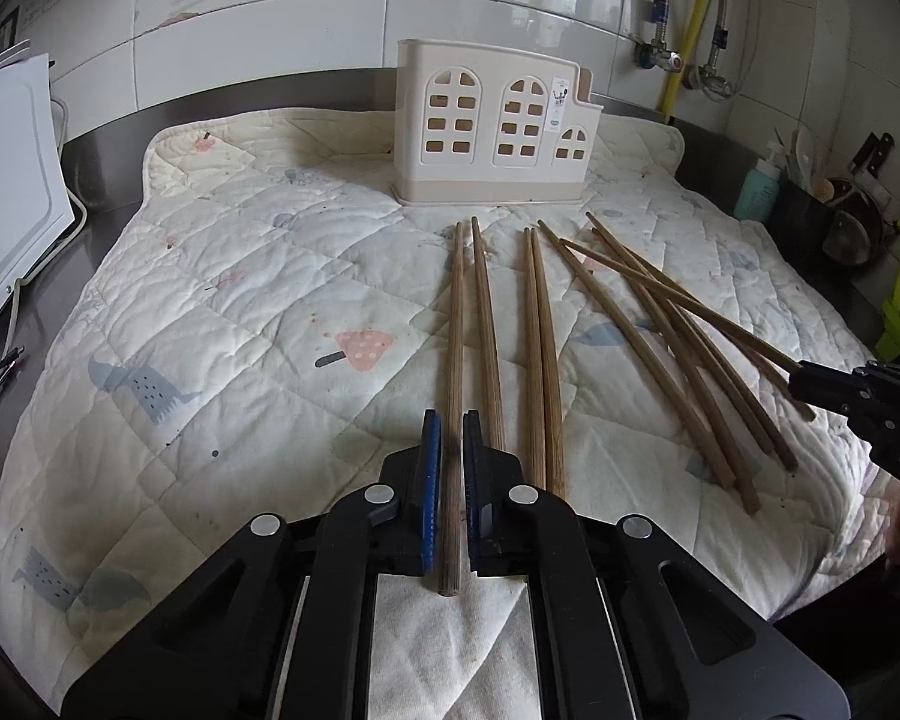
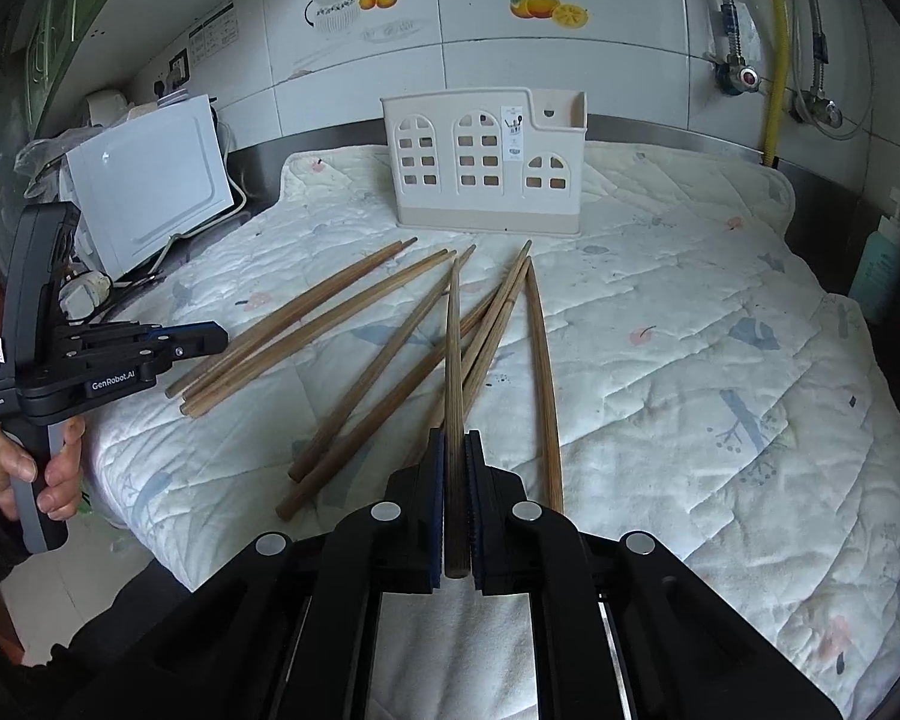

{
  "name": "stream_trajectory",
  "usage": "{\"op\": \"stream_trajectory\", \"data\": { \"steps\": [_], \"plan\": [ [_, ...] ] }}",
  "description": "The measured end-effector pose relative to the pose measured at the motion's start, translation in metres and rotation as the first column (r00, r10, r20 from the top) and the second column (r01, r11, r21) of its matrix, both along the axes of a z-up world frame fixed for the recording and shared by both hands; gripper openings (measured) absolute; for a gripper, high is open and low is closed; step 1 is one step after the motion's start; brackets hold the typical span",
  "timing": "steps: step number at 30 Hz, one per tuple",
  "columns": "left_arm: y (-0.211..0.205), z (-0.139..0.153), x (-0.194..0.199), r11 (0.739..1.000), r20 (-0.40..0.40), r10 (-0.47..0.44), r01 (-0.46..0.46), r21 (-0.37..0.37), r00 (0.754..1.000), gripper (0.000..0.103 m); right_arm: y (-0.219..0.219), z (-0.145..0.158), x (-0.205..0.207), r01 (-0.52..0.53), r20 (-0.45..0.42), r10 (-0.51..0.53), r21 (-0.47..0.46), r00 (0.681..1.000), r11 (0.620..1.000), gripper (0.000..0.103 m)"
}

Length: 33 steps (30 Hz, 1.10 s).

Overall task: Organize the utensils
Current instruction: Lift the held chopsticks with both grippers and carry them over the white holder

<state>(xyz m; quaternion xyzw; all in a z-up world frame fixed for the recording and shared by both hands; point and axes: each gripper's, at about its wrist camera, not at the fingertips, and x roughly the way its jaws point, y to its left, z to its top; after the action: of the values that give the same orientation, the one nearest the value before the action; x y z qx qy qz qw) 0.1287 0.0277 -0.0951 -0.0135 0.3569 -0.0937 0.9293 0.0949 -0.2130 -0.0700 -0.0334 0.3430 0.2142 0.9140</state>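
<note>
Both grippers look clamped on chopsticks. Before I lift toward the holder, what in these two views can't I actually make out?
- Inside of the holder: both views show only its front wall.
- Label on the holder: too small to read.
- right gripper in the left wrist view: cut off by the frame edge.
- Crossed chopsticks: overlaps hide the exact count.
- left gripper in the right wrist view: its chopstick contact isn't visible.

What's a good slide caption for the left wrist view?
Left gripper shut on one chopstick on the quilted mat, beige holder behind.
</note>
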Motion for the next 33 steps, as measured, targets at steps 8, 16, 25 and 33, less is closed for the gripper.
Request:
{"op": "stream_trajectory", "data": {
  "steps": [8, 16, 25, 33],
  "plan": [
    [0.005, -0.004, 0.000, 0.999, -0.029, -0.007, 0.006, -0.054, 1.000, 0.009, -0.001, 0.015, -0.007, 0.022, 0.019, -0.022, 0.021, 1.000, 1.000, 0.006],
    [0.009, -0.014, 0.008, 0.996, -0.060, -0.004, -0.001, -0.087, 0.998, 0.009, 0.003, 0.016, -0.006, 0.012, 0.016, -0.012, 0.018, 1.000, 1.000, 0.006],
    [0.003, -0.011, 0.010, 0.998, -0.049, -0.003, 0.000, -0.055, 0.999, 0.005, 0.007, 0.020, -0.008, 0.015, 0.025, -0.016, 0.032, 1.000, 0.999, 0.006],
    [0.012, 0.016, -0.007, 0.991, 0.005, -0.016, 0.017, -0.136, 1.000, 0.005, 0.008, 0.044, -0.013, 0.024, 0.063, -0.026, 0.044, 0.998, 0.999, 0.006]
  ]
}}
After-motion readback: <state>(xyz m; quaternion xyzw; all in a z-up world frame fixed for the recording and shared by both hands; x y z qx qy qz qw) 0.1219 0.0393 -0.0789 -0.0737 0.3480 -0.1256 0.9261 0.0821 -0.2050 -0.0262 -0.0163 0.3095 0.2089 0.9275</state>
